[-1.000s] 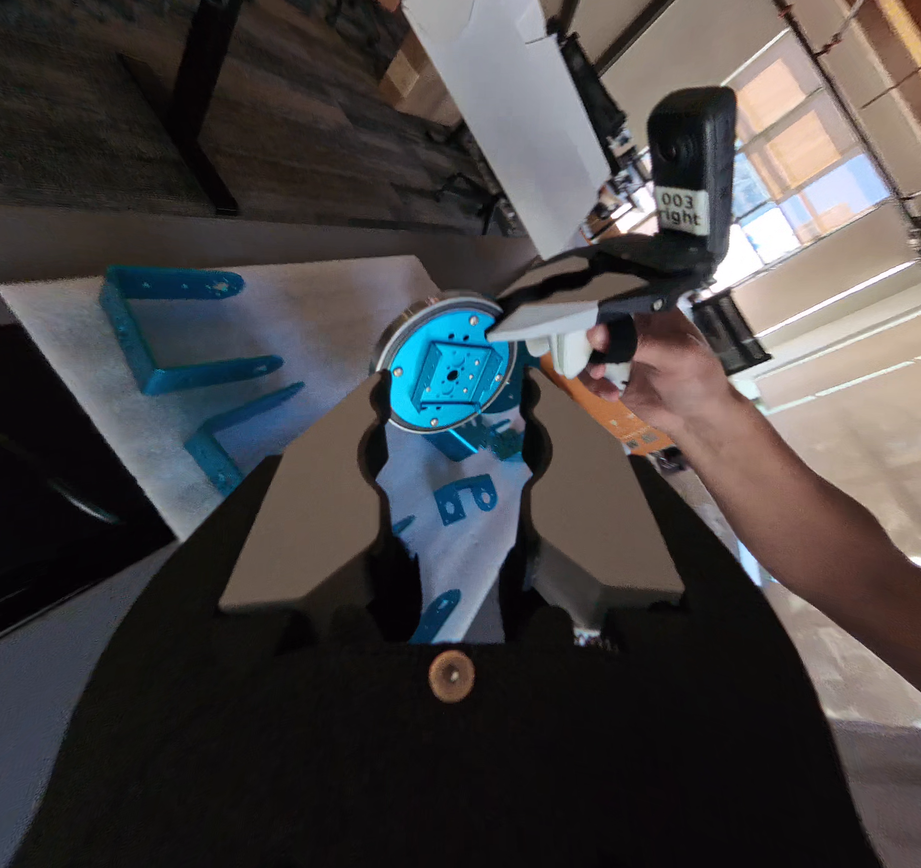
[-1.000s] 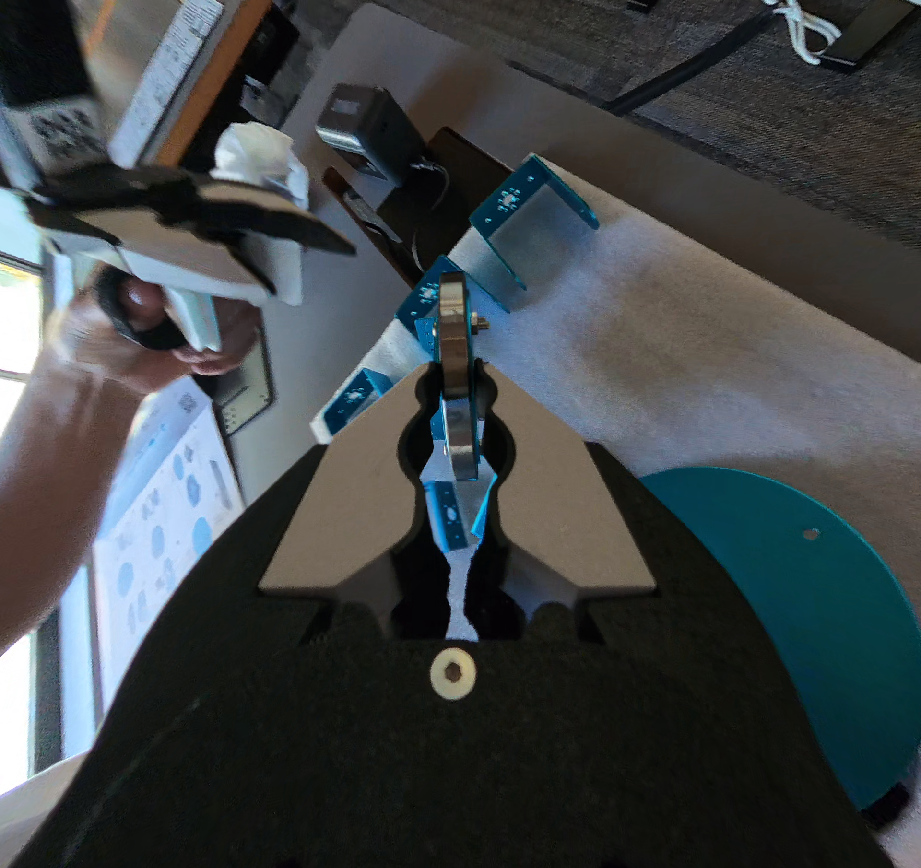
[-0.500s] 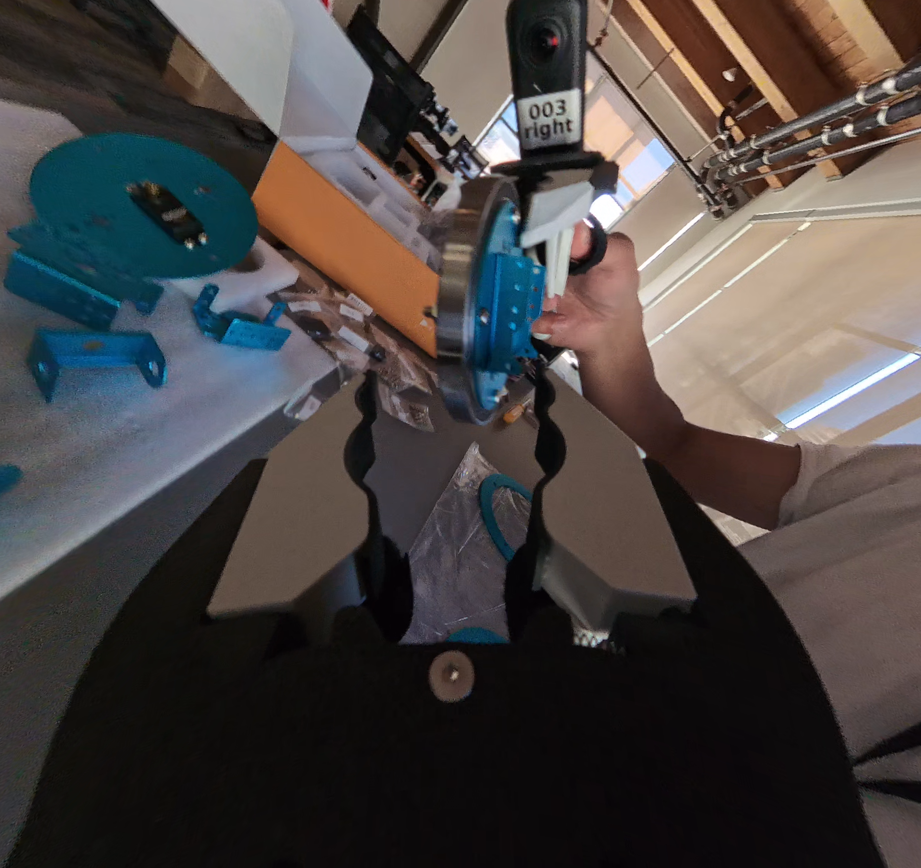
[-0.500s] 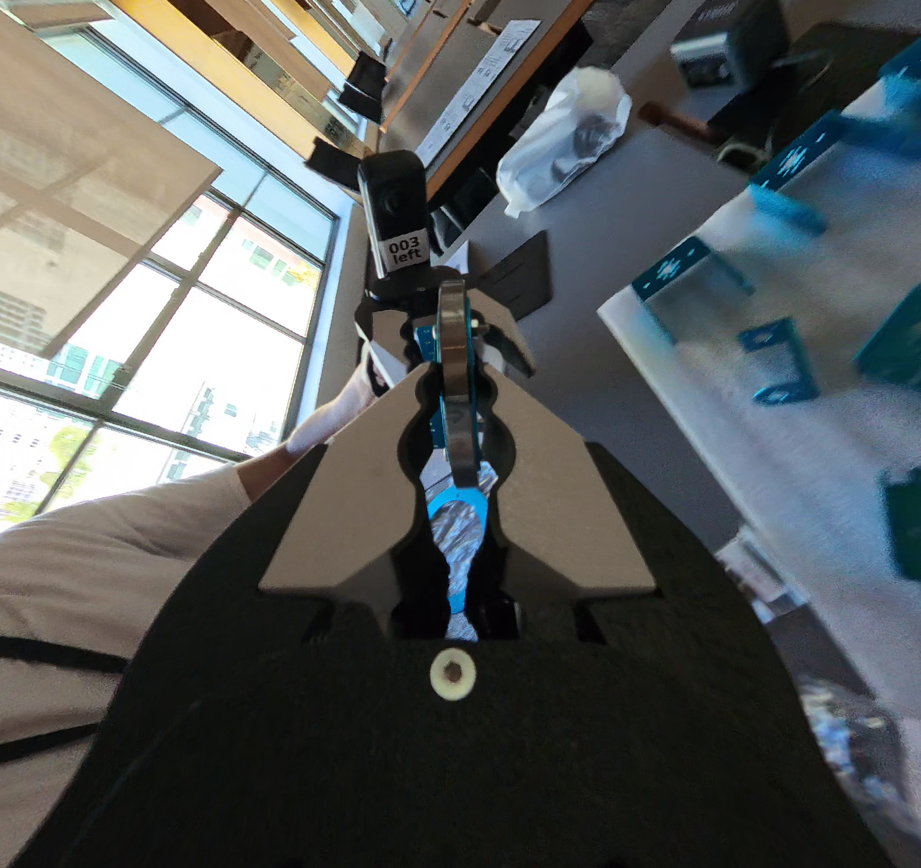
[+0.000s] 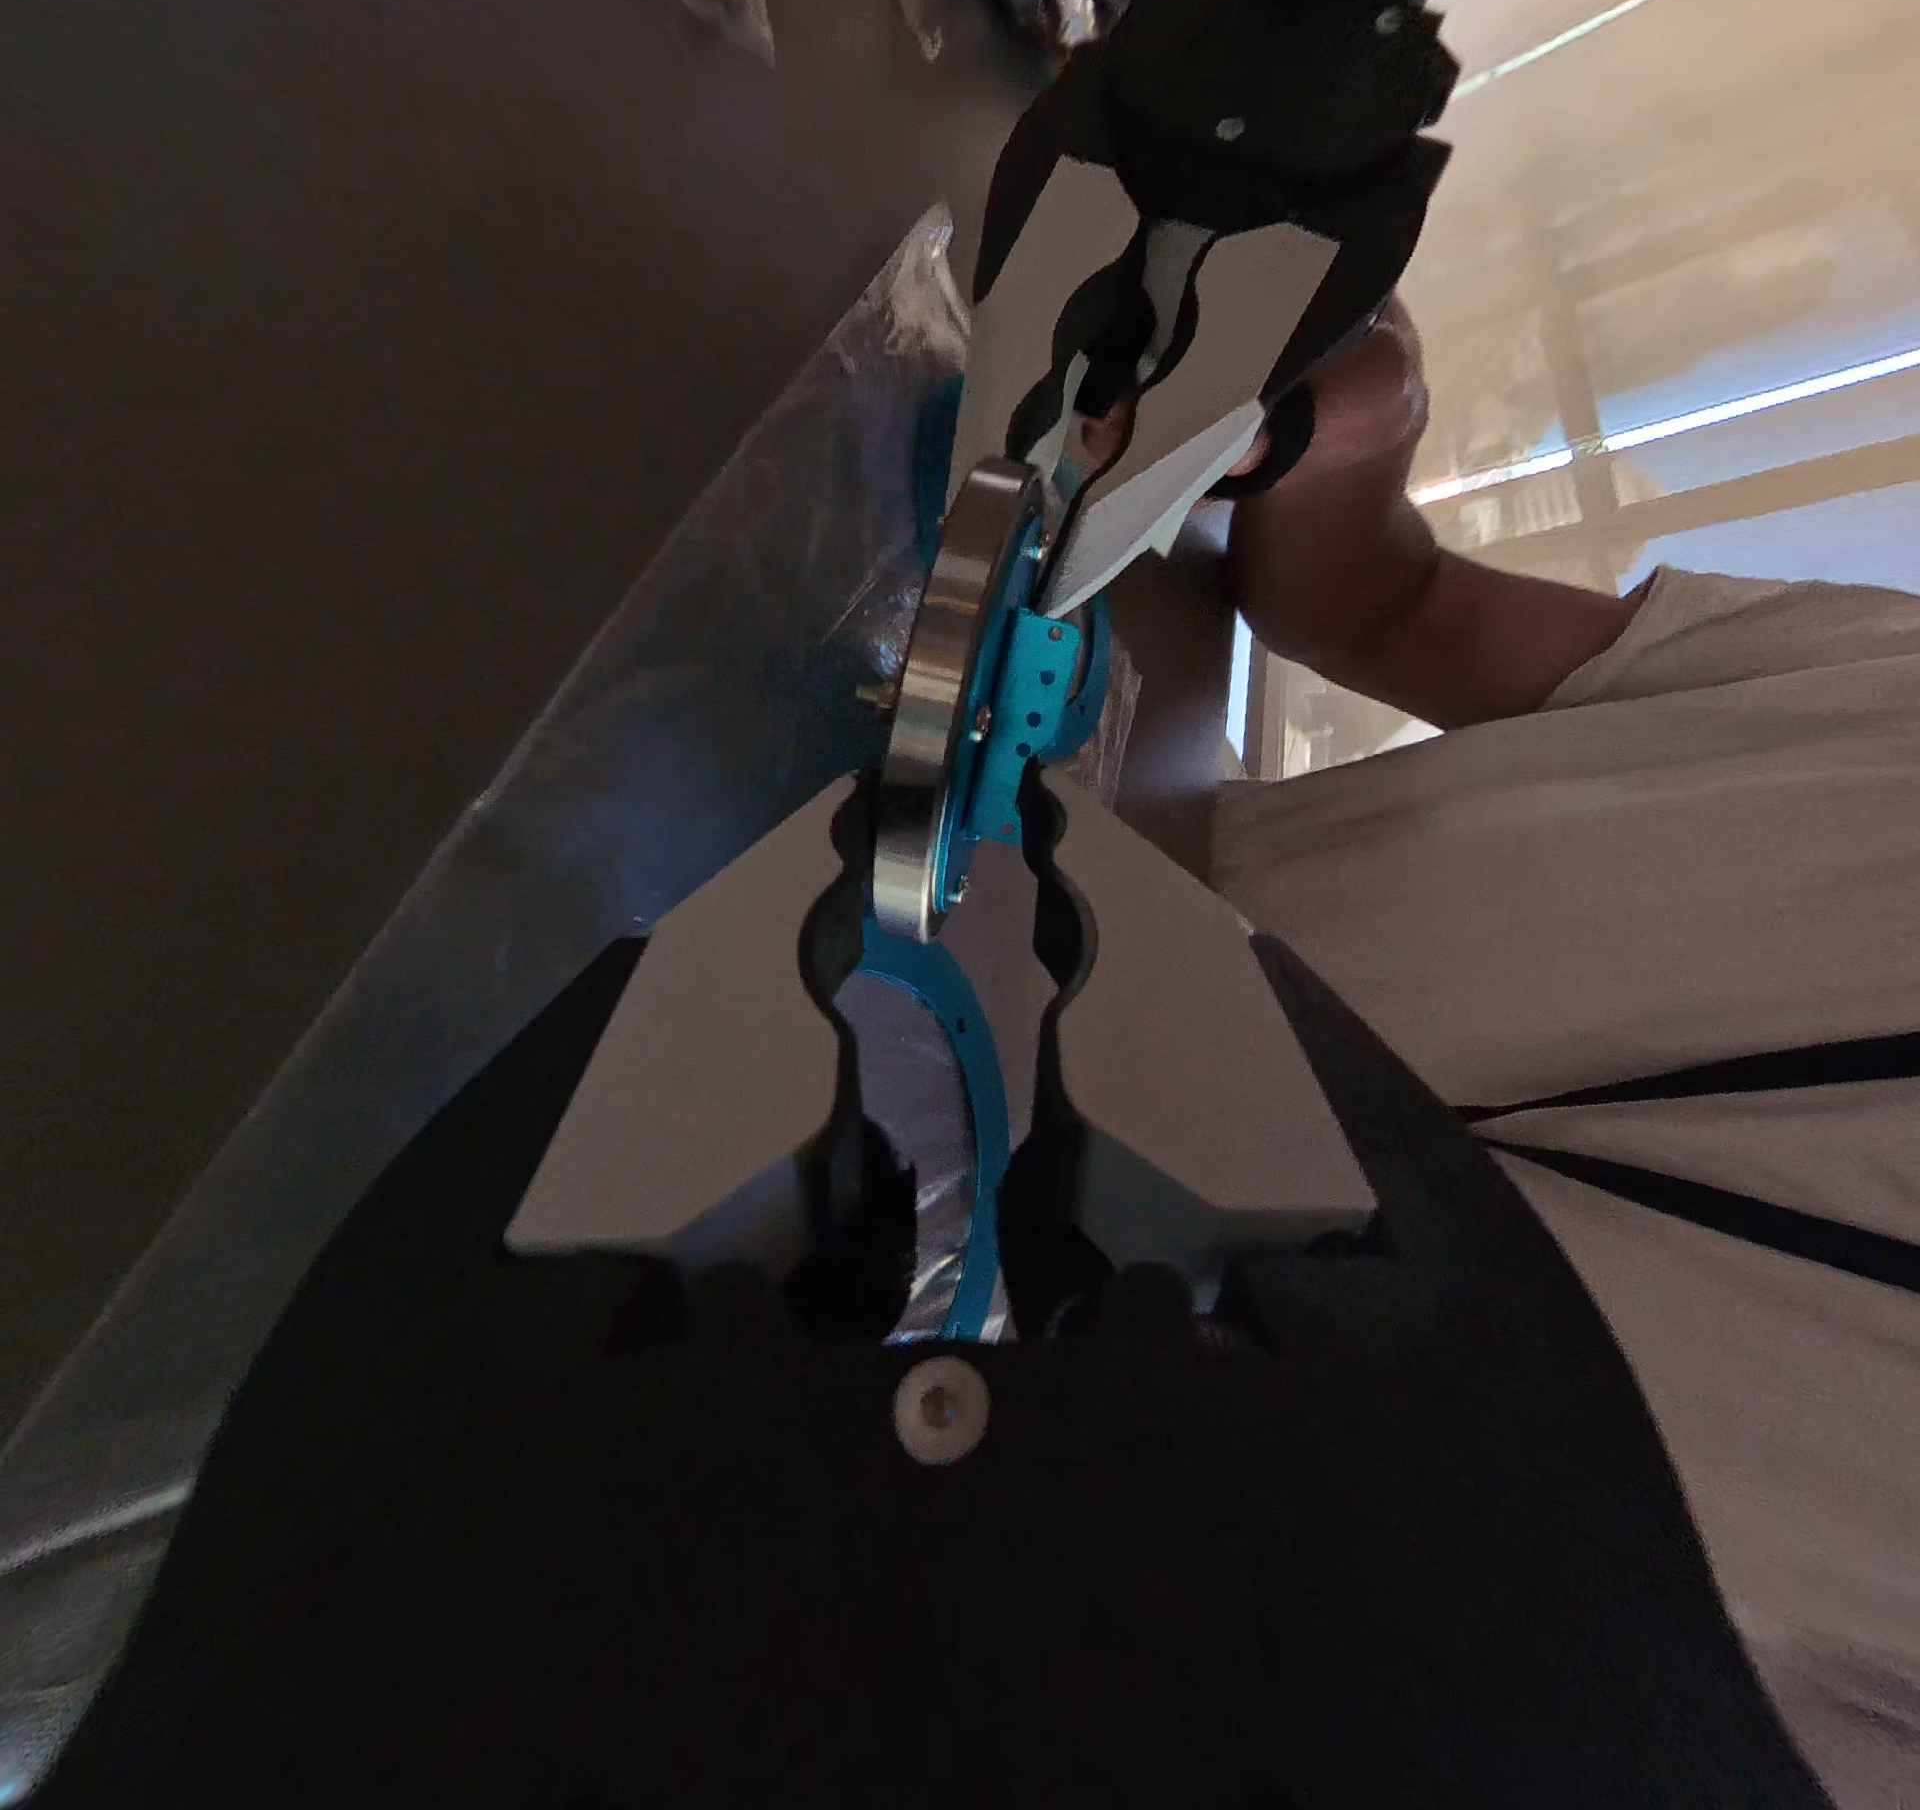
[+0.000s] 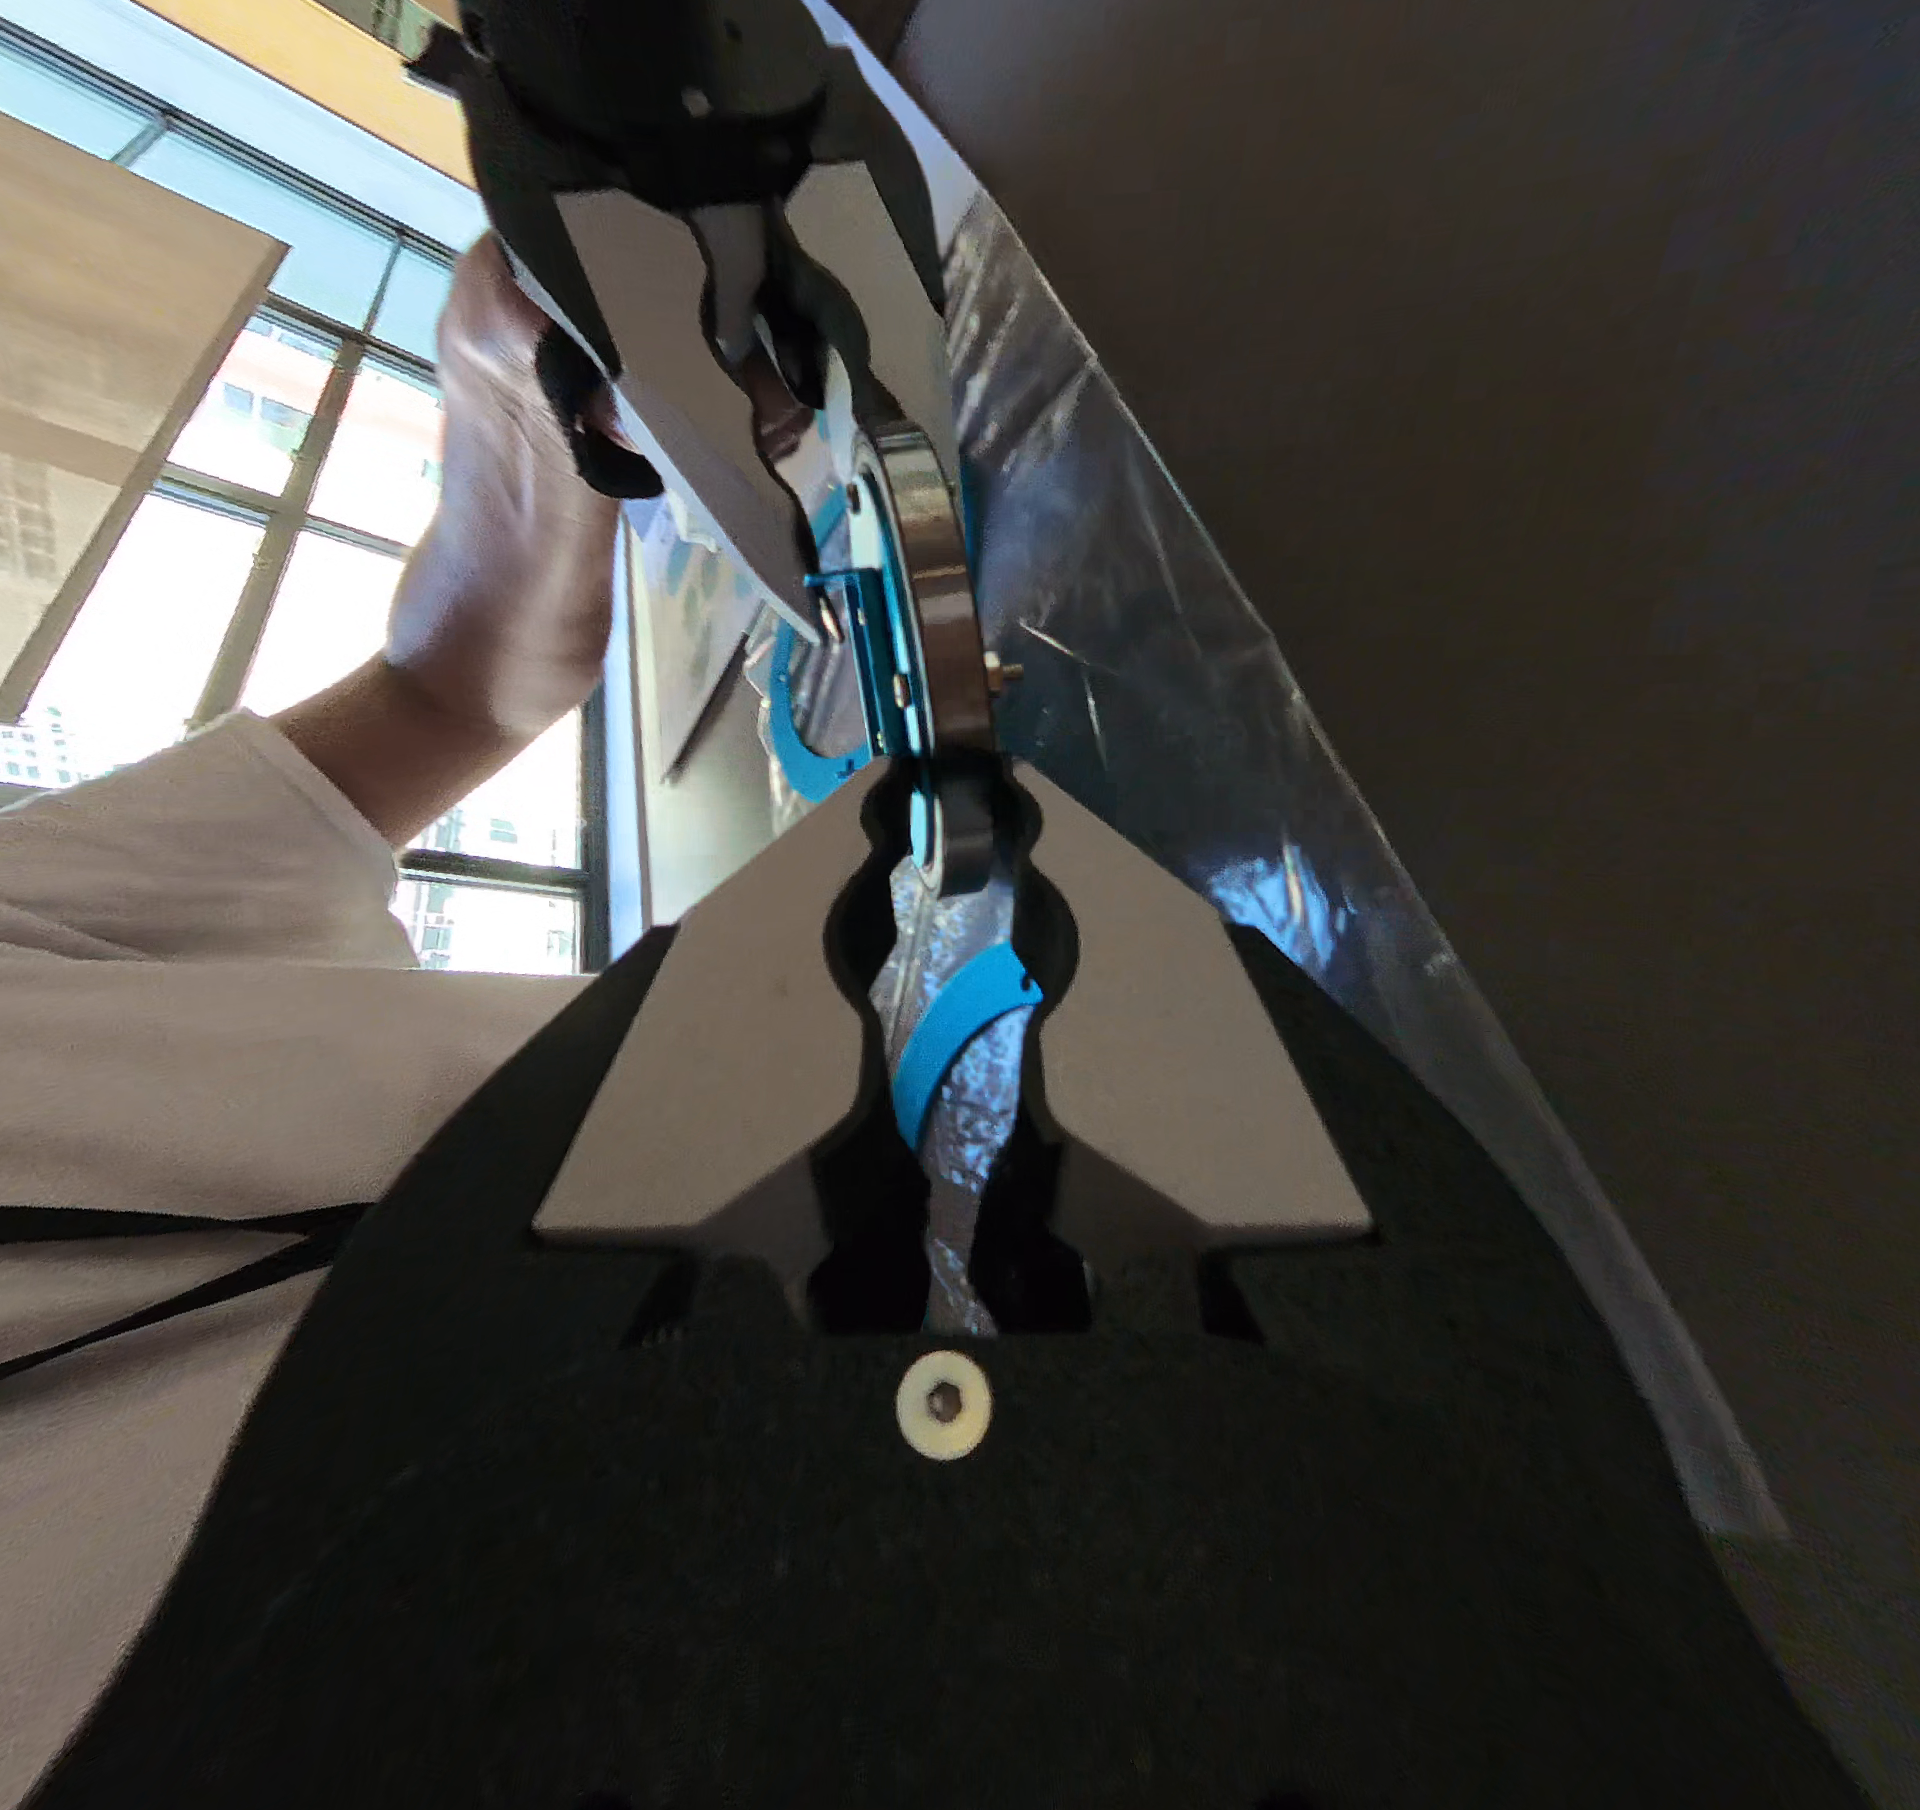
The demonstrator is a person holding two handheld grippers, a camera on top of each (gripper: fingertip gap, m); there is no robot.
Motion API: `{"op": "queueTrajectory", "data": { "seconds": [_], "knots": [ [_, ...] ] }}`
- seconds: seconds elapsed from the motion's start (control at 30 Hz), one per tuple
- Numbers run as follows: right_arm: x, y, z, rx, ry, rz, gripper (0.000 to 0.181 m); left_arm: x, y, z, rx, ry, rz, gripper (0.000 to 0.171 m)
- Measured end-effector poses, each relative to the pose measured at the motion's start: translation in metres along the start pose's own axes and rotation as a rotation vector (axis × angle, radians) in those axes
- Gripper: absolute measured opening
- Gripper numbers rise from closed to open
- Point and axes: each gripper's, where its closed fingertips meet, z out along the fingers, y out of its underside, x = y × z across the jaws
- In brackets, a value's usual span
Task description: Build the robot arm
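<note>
A round disc assembly [image 5: 940, 638], a silver ring with a blue plate and a small blue bracket on one face, hangs edge-on between both grippers. My left gripper [image 5: 945, 789] is shut on its near edge, one finger on the ring side and one against the bracket. My right gripper [image 5: 1013, 534] faces it and grips the opposite edge. In the right wrist view my right gripper [image 6: 951, 784] is shut on the disc's rim [image 6: 940, 565], and my left gripper [image 6: 883, 534] straddles the far edge, one fingertip [image 6: 800, 597] touching the bracket.
A clear plastic bag [image 5: 790, 617] with a blue ring part [image 5: 971, 1074] in it lies on the grey table edge right behind the disc; it also shows in the right wrist view [image 6: 1122, 680]. A person's shirt [image 5: 1558, 929] and hand [image 6: 499, 534] are close. Windows [image 6: 208, 565] are behind. The grippers' ends are close to 5 cm from one another.
Both grippers swung away from the white mat toward the table edge with the disc. My left gripper's jaws narrowed and closed onto the disc's free edge; my right gripper kept its grip.
</note>
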Motion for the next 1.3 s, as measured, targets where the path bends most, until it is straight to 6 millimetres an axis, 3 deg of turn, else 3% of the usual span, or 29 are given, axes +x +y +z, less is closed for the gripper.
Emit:
{"op": "queueTrajectory", "data": {
  "seconds": [0.23, 0.37, 0.5, 0.63, 0.77, 0.93, 1.1, 1.3],
  "knots": [
    [0.01, 0.01, -0.007, -0.044, 0.091, -0.135, 0.019, -0.012, -0.007, 0.004, -0.114, -0.061, 0.064, 0.03],
    [0.012, 0.017, -0.023, -0.048, 0.157, -0.212, 0.016, -0.02, -0.012, 0.004, -0.142, -0.085, 0.104, 0.032],
    [0.009, 0.017, -0.051, 0.08, 0.228, -0.348, 0.01, -0.023, -0.016, 0.006, -0.188, -0.068, 0.111, 0.033],
    [-0.003, 0.0, -0.075, 0.264, 0.259, -0.441, 0.011, -0.024, -0.019, 0.008, -0.211, -0.093, 0.163, 0.034],
    [-0.015, -0.018, -0.094, 0.414, 0.254, -0.537, 0.02, -0.026, -0.027, 0.0, -0.096, -0.189, 0.273, 0.042],
    [-0.019, -0.025, -0.103, 0.481, 0.288, -0.642, 0.02, 0.0, -0.038, -0.039, 0.243, -0.319, 0.388, 0.045],
    [-0.016, -0.024, -0.097, 0.462, 0.411, -0.806, 0.02, 0.034, 0.004, -0.068, 0.468, -0.49, 0.469, 0.045],
    [-0.024, -0.022, -0.085, 0.46, 0.394, -0.855, 0.02, 0.067, 0.063, -0.076, 0.743, -0.606, 0.493, 0.045]
  ]
}}
